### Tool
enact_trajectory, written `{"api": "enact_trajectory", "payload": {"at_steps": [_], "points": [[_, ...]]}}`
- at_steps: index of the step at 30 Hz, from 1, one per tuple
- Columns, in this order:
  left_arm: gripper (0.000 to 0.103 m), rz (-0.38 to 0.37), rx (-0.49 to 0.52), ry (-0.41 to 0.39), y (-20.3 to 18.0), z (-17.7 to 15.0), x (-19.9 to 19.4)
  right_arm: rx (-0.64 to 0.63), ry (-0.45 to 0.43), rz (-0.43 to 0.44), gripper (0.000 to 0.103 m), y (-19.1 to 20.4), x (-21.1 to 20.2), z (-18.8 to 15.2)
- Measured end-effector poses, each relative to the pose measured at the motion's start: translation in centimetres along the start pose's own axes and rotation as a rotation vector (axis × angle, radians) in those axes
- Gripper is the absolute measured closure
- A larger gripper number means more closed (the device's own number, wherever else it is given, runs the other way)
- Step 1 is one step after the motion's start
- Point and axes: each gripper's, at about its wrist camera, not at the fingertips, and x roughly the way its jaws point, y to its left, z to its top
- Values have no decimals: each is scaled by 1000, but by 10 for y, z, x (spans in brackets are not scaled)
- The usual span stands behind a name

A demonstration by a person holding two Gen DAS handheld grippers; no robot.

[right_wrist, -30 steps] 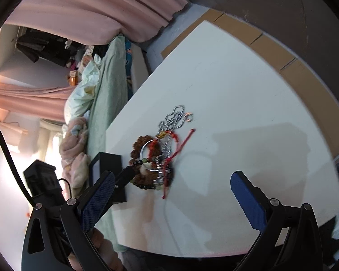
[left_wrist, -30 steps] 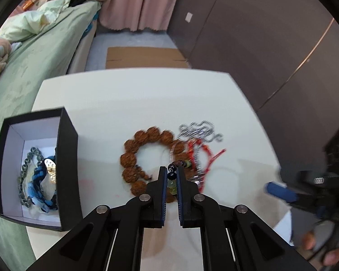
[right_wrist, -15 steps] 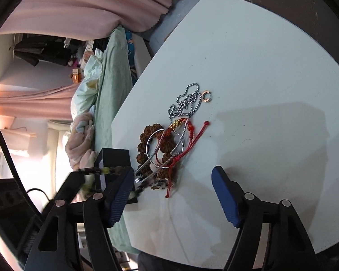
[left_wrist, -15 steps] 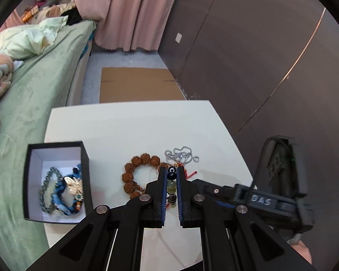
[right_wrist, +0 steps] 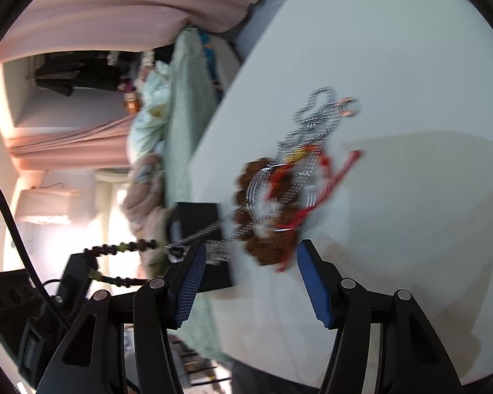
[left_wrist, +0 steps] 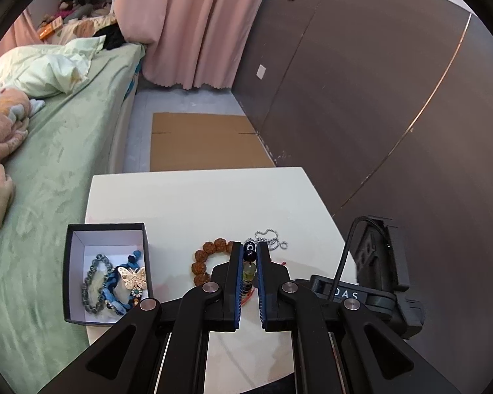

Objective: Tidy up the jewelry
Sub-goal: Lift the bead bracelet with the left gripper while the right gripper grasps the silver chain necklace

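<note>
My left gripper (left_wrist: 247,256) is shut on a dark beaded bracelet (left_wrist: 249,264) with green beads, lifted high above the white table (left_wrist: 197,203). In the right wrist view the bracelet (right_wrist: 121,249) hangs stretched, with a silver chain (right_wrist: 207,229) trailing from it to the pile. The pile holds a brown bead bracelet (left_wrist: 203,257), a silver ball chain (left_wrist: 268,238) and a red cord (right_wrist: 328,177). A black box (left_wrist: 72,262) at the table's left holds several bracelets and a gold butterfly (left_wrist: 133,275). My right gripper (right_wrist: 248,279) is open just above the pile.
A green bed (left_wrist: 49,164) runs along the table's left side. Cardboard (left_wrist: 203,141) lies on the floor beyond the table. A dark wall (left_wrist: 378,98) stands to the right. The right gripper's body (left_wrist: 378,279) shows at the table's right edge.
My left gripper has lifted the beaded bracelet well above the table, dragging a silver chain with it. My right gripper has moved in closer over the pile.
</note>
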Motion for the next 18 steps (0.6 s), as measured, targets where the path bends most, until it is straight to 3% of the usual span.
{"api": "enact_trajectory", "payload": {"at_steps": [6, 12, 13, 15, 18], "points": [[95, -3, 15, -6, -3, -2, -9, 89, -4, 113, 43, -1, 16, 0], [95, -3, 27, -9, -2, -6, -18, 145, -22, 146, 45, -2, 33, 2], [95, 0, 28, -12, -1, -7, -20, 144, -28, 145, 52, -1, 34, 2], [95, 16, 26, -16, 4, -8, -23, 131, -37, 152, 87, 3, 35, 3], [95, 45, 14, -14, 14, -12, -24, 109, -53, 175, 96, 9, 28, 5]]}}
